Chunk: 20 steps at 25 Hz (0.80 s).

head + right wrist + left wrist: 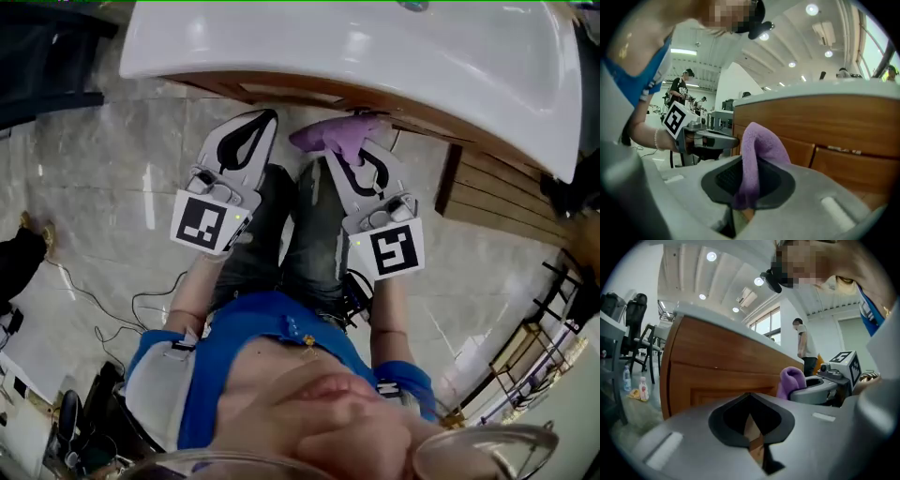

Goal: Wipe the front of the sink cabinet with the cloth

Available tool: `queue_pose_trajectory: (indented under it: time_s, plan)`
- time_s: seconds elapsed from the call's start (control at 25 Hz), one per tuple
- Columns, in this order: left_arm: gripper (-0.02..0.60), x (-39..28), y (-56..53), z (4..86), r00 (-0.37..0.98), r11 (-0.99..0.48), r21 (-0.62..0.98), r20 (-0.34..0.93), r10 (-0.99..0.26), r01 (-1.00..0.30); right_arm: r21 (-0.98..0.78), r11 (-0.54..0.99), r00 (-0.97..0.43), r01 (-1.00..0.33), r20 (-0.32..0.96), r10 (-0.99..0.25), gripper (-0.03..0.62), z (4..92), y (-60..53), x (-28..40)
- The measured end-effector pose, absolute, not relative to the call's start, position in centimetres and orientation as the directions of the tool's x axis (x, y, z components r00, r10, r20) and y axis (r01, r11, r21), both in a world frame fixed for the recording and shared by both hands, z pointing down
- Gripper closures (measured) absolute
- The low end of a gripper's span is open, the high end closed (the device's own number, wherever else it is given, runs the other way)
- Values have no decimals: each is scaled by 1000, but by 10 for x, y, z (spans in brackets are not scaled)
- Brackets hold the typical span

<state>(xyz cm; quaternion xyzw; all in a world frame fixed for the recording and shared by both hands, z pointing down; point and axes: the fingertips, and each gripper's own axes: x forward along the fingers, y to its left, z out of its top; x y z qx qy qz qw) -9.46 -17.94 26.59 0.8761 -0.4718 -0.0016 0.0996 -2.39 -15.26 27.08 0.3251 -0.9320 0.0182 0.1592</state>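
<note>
The purple cloth (pixel 330 137) is pinched in my right gripper (pixel 359 142), which is shut on it just under the white sink basin (pixel 375 56). In the right gripper view the cloth (pixel 757 150) stands up out of the jaws, close in front of the brown wooden cabinet front (pixel 825 122); I cannot tell whether it touches. My left gripper (pixel 266 118) hovers beside it on the left, shut with nothing in it. The left gripper view shows its tips (pixel 750 397) near the cabinet's panelled front (pixel 722 376), with the cloth (pixel 792 379) off to the right.
The basin's rim overhangs both grippers. Wooden slats (pixel 497 187) and a metal rack (pixel 534 356) stand at the right. Cables (pixel 112 309) lie on the tiled floor at the left. Bottles (pixel 643 387) and chairs (pixel 637 329) stand beyond the cabinet's corner. A person (pixel 804 343) stands farther off.
</note>
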Motion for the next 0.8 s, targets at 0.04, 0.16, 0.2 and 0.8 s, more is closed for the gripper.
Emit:
queue_pose_trajectory:
  time_s: [0.04, 0.16, 0.2, 0.8]
  plan:
    - [583, -95, -180, 283, 560, -544, 163, 70, -826, -823, 61, 790, -743, -610, 301, -597, 536, 288, -152, -23]
    - [583, -95, -181, 327, 586, -584, 131, -19, -810, -801, 80, 771, -736, -632, 252, -629, 536, 322, -153, -10]
    - [583, -94, -182, 335, 596, -599, 129, -62, -801, -791, 90, 757, -727, -647, 228, -648, 536, 326, -155, -4]
    - [581, -115, -150, 385, 657, -659, 205, -87, -748, -723, 328, 607, -582, -724, 183, -792, 536, 287, -193, 18]
